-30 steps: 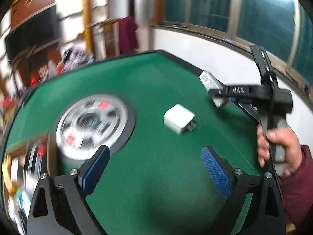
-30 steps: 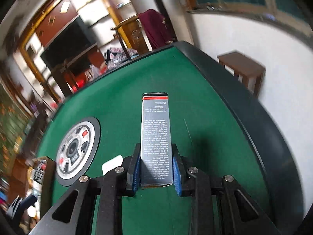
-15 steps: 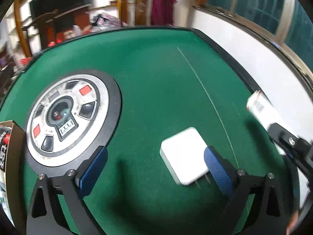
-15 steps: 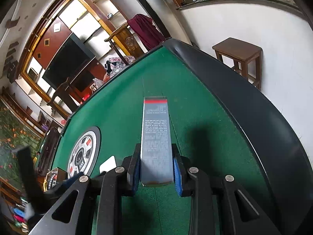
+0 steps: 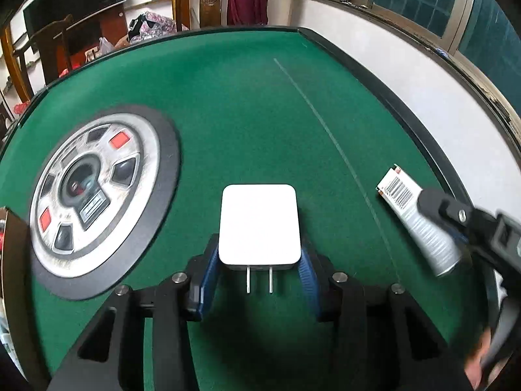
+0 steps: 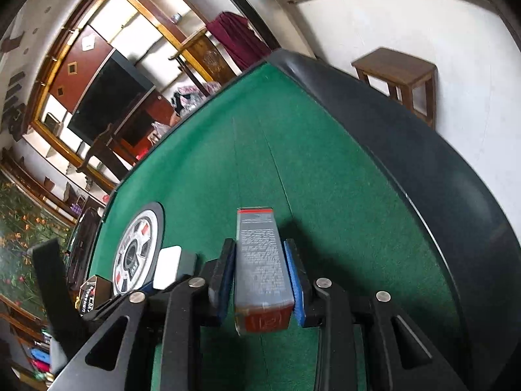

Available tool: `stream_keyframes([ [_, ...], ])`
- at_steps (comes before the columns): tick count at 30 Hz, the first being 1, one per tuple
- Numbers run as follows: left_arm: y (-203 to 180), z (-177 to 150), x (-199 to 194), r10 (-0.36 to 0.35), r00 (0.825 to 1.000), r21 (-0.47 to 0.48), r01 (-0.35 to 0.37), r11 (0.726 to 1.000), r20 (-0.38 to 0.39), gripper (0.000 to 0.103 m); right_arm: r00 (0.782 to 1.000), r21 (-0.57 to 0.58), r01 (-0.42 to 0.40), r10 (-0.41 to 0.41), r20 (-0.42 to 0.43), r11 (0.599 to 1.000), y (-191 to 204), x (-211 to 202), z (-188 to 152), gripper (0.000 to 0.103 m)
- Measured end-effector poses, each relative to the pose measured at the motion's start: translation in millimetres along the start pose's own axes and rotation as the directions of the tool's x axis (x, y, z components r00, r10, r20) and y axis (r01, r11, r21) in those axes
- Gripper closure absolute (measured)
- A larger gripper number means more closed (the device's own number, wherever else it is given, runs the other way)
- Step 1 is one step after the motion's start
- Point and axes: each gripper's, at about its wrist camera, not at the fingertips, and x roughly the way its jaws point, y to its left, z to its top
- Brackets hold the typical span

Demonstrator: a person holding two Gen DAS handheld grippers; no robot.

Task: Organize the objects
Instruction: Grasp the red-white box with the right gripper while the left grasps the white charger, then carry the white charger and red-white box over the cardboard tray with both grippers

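Note:
A white plug-in charger (image 5: 259, 224) with two prongs lies on the green felt table (image 5: 247, 104). My left gripper (image 5: 259, 260) has its blue pads against both sides of the charger's near end. The charger also shows in the right wrist view (image 6: 166, 266). My right gripper (image 6: 263, 278) is shut on a long grey carton with small print and red ends (image 6: 260, 260), held just above the felt. The carton also shows at the right of the left wrist view (image 5: 413, 215).
A round silver and black control panel (image 5: 88, 189) is set in the table at left. A dark box with items (image 6: 89, 293) sits at the table's left edge. The padded black rim (image 6: 439, 176) runs along the right, with a wooden stool (image 6: 400, 75) beyond.
My left gripper has moved forward over the charger and closed its jaws on it. My right gripper has tilted and lowered with the carton still in it.

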Motion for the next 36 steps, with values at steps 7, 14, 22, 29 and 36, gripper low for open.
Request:
stream_keyframes([
  [7, 47, -31, -29, -0.048, 0.999, -0.066, 0.048, 0.997, 0.003, 0.06, 1.0, -0.069, 0.023, -0.022, 0.018, 0.997, 10, 2, -3, 0.045],
  [14, 69, -61, -85, -0.066, 0.994, -0.117, 0.075, 0.99, 0.083, 0.06, 0.994, -0.241, 0.102, -0.108, -0.011, 0.965, 41, 16, -21, 0.042],
  [22, 96, -92, -137, -0.06, 0.983, -0.121, 0.082, 0.989, 0.176, 0.059, 0.984, -0.359, 0.161, -0.179, -0.018, 0.919, 63, 21, -51, 0.074],
  [29, 133, -118, -179, -0.09, 0.965, -0.182, 0.137, 0.974, 0.247, 0.059, 0.993, -0.345, 0.077, -0.103, -0.058, 0.935, 85, 2, -82, 0.074],
  [36, 182, -142, -227, -0.051, 0.944, -0.26, 0.141, 0.955, 0.325, 0.059, 0.997, -0.418, -0.049, 0.016, -0.082, 0.907, 158, -15, -95, 0.073],
])
